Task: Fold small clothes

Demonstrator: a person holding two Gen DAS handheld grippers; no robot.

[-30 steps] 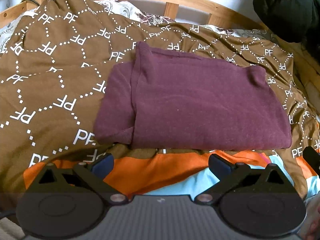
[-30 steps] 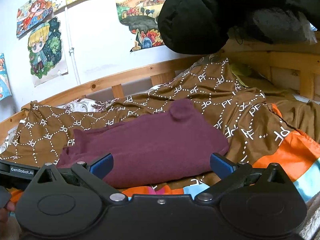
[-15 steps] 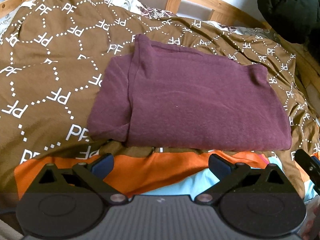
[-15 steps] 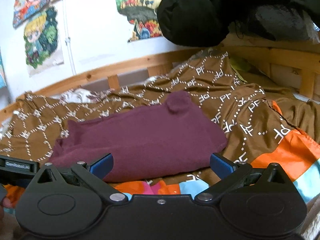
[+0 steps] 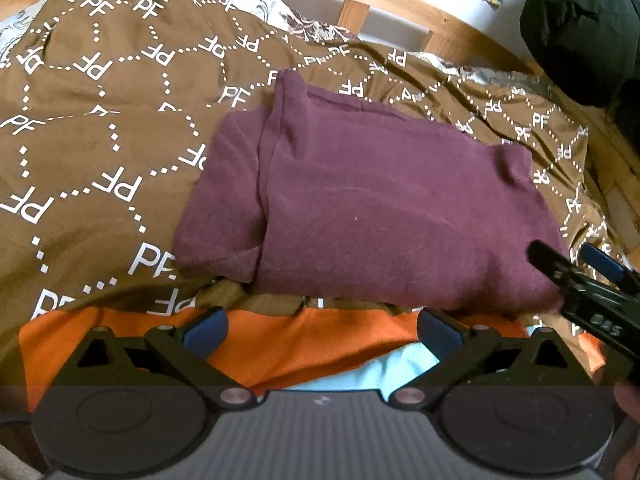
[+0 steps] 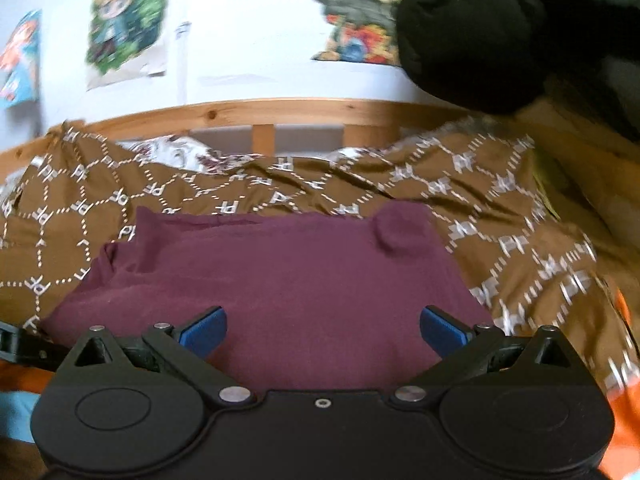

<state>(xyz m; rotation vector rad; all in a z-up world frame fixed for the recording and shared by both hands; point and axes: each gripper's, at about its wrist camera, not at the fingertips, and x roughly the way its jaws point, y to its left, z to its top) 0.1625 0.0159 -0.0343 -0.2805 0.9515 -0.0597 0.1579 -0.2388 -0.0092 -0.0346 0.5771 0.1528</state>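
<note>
A maroon garment (image 5: pixel 368 204) lies folded into a rough rectangle on a brown blanket (image 5: pixel 100 128) printed with white "PF" marks. A narrower folded layer sticks out on its left side. My left gripper (image 5: pixel 320 330) is open and empty, just short of the garment's near edge, over orange fabric. My right gripper (image 6: pixel 322 330) is open and empty, its blue pads over the near part of the garment (image 6: pixel 280 280). It also shows in the left wrist view (image 5: pixel 576 268) at the garment's near right corner.
A wooden bed rail (image 6: pixel 280 110) runs behind the blanket, with a poster-covered wall (image 6: pixel 240 32) above. A black bundle (image 6: pixel 500 28) hangs at the upper right. Orange and light blue bedding (image 5: pixel 280 344) lies along the near edge.
My right gripper has moved left and forward over the garment's near right corner and now shows in the left wrist view. My left gripper has crept slightly closer. The garment has not moved.
</note>
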